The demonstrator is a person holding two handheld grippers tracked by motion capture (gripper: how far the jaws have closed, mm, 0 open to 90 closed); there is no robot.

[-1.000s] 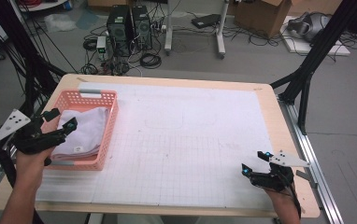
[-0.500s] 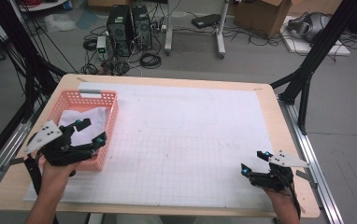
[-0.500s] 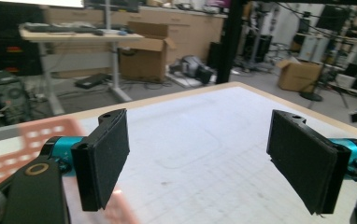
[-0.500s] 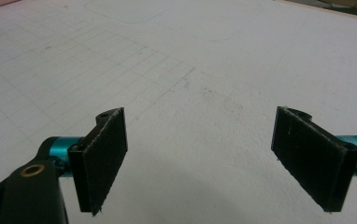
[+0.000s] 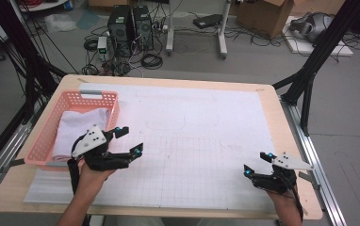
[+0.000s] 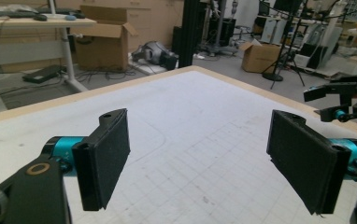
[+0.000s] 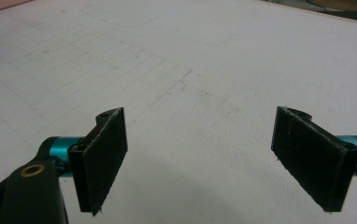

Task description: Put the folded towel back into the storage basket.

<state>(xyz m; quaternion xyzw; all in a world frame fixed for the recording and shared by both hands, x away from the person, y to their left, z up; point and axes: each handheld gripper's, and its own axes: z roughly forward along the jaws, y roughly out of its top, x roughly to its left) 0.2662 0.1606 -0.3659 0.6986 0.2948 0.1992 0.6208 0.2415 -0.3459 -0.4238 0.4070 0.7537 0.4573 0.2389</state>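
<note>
In the high view the left claw (image 5: 127, 141) sits in the lower left of the frame, just right of the pink basket (image 5: 41, 141), its 2 jaws spread wide and holding nothing. The basket stands at the left of the worktop (image 5: 168, 82) with a folded white cloth (image 5: 77, 125) lying inside it; the claw is beside the basket's right wall, apart from the cloth. The right claw (image 5: 256, 165) rests low at the lower right of the frame, also released and empty, well apart from the basket. In the left gripper view the right claw (image 6: 328, 100) shows at the right edge, above the white gridded mat (image 6: 190, 140).
</note>
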